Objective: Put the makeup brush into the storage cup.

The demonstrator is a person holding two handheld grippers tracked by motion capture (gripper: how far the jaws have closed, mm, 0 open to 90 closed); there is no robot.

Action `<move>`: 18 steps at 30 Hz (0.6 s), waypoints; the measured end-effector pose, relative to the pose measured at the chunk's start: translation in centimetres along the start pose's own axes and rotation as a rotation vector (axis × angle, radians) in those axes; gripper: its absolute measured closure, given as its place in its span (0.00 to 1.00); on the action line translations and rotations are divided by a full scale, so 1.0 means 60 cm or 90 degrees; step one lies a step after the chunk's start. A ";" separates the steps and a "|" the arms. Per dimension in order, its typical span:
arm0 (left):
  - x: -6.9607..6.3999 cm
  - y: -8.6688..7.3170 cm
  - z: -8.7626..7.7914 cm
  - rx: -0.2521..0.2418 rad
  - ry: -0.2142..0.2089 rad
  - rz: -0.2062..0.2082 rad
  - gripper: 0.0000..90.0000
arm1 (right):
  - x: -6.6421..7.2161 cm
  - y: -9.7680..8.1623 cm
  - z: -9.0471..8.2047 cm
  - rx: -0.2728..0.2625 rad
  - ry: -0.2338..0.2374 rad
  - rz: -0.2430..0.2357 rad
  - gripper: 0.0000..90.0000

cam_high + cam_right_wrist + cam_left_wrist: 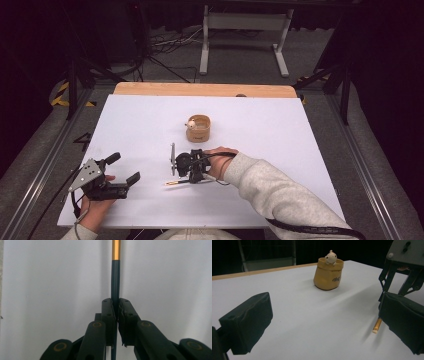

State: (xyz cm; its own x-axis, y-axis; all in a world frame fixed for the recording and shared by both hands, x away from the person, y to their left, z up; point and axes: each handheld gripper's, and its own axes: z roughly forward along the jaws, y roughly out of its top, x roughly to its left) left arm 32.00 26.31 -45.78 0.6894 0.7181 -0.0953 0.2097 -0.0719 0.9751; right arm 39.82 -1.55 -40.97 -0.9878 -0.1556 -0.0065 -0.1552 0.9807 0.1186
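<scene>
We pinch a dark, gold-tipped stick in the right gripper [116, 305] while the left gripper [123, 169] waits with jaws apart.

In the right gripper view, our right jaws are clamped tight on the slim dark stick [115, 277], whose gold end points away over the white table top [50, 277]. From above, this gripper sits near the middle of the table, with the stick low over the surface just beside it and its gold tip [171, 183] toward our near left. Our left gripper rests at the near left, well apart from it, its pads spread wide with nothing between them. Beyond the right gripper, toward the far side, a tan pouch-shaped holder [328, 275] stands upright, a small cream figure [330, 257] peeking over its rim.
</scene>
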 end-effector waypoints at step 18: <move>-0.001 0.000 0.000 0.000 0.002 0.000 0.00 | -0.005 -0.035 -0.084 -0.162 -0.055 0.039 0.93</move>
State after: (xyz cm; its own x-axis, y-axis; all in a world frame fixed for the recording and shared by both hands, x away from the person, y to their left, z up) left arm 31.99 26.26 -45.79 0.6878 0.7198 -0.0942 0.2095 -0.0726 0.9751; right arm 40.47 -4.16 -36.24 -0.9943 -0.0749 -0.0753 -0.0975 0.9251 0.3671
